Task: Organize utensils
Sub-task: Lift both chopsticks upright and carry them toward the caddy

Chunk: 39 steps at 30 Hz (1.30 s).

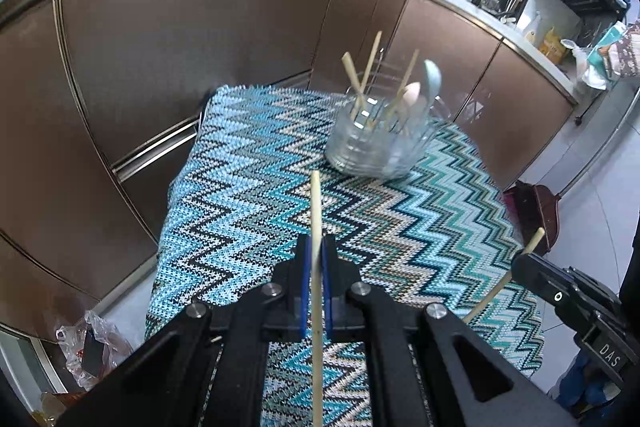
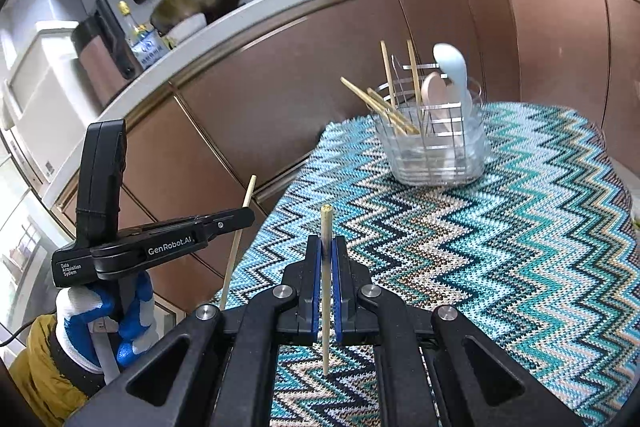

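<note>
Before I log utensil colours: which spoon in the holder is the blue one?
The taller spoon, pale blue, its bowl rising above the wire holder. The pink spoon beside it sits lower, mostly inside the holder.

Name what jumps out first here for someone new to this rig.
Each tool is shut on a single chopstick: the left tool pinches one chopstick, the right tool another, both over the zigzag cloth. Beyond them, at the cloth's far end, stands a clear utensil holder already bristling with chopsticks and two pale spoons.
</note>
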{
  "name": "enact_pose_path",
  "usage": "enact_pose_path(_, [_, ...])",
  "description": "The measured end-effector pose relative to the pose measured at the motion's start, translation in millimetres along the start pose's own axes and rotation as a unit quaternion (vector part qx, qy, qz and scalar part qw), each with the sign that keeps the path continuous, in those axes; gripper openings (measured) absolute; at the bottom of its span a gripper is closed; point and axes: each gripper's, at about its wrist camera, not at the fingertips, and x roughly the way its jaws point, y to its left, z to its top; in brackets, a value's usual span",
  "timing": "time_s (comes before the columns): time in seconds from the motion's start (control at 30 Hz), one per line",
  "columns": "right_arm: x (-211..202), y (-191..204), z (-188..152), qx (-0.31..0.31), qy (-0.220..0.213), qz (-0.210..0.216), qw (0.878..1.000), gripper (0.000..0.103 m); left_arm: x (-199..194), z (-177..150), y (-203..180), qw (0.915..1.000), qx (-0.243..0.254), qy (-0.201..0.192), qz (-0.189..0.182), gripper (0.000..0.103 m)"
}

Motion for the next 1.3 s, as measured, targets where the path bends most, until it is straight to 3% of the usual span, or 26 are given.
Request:
enact_pose_path(0.4, [-44.7,17.9,0.6,-0.026,-0.049,-0.002,0.998,0.005,-41.7,-1.0,-9.2,0.9989,0.005,-0.046,-0.004,0.005])
enact_pose_path(1.0, [-37.2,3.4,19.0,-0.029,-0.064,0.013,0.997,0.005,-20.9,14.8,-32.3,0.9981,0.008,-0.044,-0.042,0.005])
enact_pose_path(1.3, [-38.3,-5.9,42.9,-0.037,-0.085,0.018,0.996,0.005,-30.9,43.0,-36.8,0.9938,-0.003,-0.086,-0.07,0.005])
